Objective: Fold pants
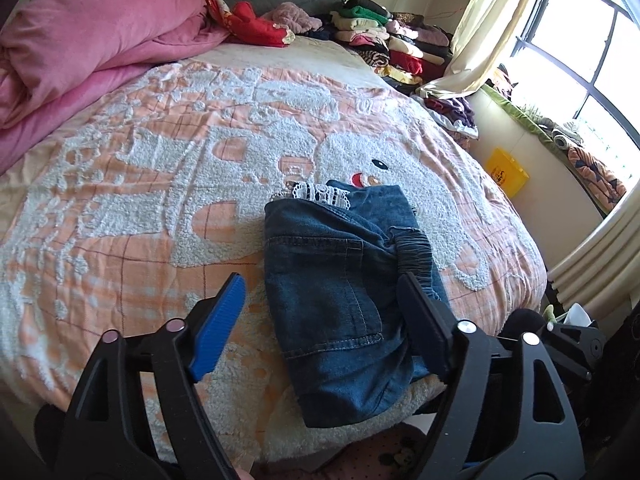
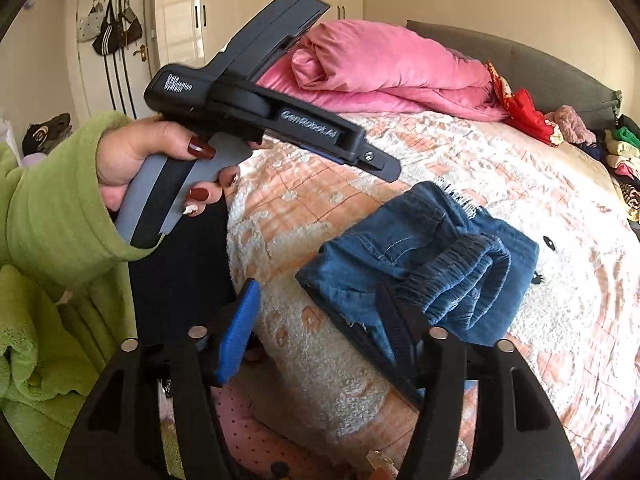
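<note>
Here the folded pants (image 1: 340, 292) are seen lying near the front edge of the bed (image 1: 140, 184), lace hem at the far end, elastic waistband toward the right. The left gripper (image 1: 324, 320) is held above them with jaws spread wide and nothing gripped. The right gripper (image 2: 316, 328) is likewise parted and empty, though its dark finger seems to overlap the denim in view. Bare coverlet is left open to the left, bounded by a pink quilt (image 1: 80, 48) and stacked clothes (image 1: 384, 36).

Sunlit window (image 1: 576, 60), cream curtain (image 1: 480, 28) — grey headboard (image 2: 520, 64), white wardrobe (image 2: 256, 4).
</note>
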A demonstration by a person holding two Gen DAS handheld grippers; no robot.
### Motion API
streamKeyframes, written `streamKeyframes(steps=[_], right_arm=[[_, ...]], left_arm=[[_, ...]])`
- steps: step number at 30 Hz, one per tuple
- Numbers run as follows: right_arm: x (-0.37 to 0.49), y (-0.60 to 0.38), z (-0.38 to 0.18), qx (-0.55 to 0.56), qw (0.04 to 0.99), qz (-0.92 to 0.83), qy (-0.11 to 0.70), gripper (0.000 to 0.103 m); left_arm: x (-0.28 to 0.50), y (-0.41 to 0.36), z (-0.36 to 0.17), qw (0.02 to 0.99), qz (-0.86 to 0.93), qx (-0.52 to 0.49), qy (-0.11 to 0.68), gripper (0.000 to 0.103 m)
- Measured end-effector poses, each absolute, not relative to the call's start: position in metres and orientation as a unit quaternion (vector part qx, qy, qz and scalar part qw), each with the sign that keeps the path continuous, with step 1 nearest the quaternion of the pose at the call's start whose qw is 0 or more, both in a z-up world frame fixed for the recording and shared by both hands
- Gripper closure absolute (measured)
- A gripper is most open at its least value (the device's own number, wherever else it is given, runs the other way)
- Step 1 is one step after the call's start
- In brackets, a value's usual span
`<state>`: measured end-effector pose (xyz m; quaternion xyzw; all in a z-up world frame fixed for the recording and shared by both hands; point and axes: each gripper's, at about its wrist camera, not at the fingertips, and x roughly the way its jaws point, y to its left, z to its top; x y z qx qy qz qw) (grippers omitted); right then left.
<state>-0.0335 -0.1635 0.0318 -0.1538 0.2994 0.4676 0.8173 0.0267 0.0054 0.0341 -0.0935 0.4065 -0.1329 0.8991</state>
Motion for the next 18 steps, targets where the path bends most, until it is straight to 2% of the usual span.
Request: streamKeyframes(steps=[9, 18], right_arm=[[-0.029, -0.173, 0.044, -0.13, 0.844, 0.436, 0.282, 0.02], [-0.019, -0.197, 0.065, -0.087, 0.892, 0.369, 0.247, 0.017]], left_arm=[[0.019, 0.009, 0.045, 0.906, -0.124, -0.095, 0.394, 0.015], [0.013, 0.013, 0.053, 0.912, -0.117, -0.093, 0.382, 0.01]])
